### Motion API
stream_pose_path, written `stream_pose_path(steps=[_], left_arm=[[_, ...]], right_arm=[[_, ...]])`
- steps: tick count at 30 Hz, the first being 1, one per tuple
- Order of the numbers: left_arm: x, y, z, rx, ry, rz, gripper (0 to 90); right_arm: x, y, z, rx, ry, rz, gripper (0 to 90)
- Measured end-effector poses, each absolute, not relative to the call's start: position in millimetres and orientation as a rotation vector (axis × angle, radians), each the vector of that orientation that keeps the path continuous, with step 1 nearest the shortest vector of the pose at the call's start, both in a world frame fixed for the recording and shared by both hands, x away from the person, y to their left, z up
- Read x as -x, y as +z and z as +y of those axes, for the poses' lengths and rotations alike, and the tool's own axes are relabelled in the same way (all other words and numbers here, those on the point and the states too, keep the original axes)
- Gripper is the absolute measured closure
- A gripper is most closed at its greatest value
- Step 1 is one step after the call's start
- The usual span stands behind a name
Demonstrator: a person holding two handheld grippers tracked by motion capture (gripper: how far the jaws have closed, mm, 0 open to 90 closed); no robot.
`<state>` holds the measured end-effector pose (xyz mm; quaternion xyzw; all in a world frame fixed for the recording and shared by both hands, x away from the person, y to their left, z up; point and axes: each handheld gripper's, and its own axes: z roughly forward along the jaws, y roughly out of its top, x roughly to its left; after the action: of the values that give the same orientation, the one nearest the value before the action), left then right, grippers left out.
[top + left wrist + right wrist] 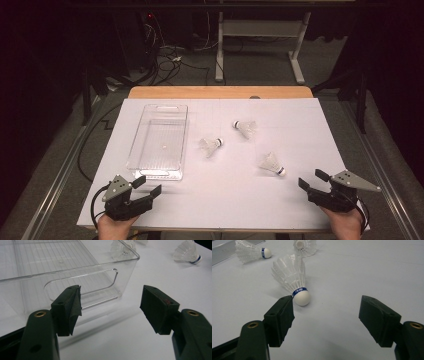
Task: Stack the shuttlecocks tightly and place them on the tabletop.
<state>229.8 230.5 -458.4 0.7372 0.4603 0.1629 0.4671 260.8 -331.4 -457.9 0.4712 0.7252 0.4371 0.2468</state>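
While both jaws sit spread and empty, the right hand-held gripper (313,183) rests at 5 o'clock on the counter (300,115), the left hand-held gripper (148,186) at 7. Nearest shuttlecock (292,277) lies on its side just at 10 o'clock of the right jaws: white feathers, blue band, print hard to read. Clear bin (75,272) is cut off by the frame in the left gripper view; two other shuttlecocks (211,146) mid-counter.

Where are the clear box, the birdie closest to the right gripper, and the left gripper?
clear box (159,172), high view, near rim.
nearest birdie (301,299), right gripper view, white cork tip.
left gripper (149,185), high view, between its open jaw tips.
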Motion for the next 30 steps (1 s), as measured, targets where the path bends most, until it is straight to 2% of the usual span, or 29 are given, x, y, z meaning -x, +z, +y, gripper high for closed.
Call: stream_pose_path(steps=[30], left_arm=[[-229.6,-459.0,194.7,-1.872,0.347,1.073,34.7]], right_arm=[[-260.7,-457.9,-331.3,-1.282,1.200,1.979,28.5]])
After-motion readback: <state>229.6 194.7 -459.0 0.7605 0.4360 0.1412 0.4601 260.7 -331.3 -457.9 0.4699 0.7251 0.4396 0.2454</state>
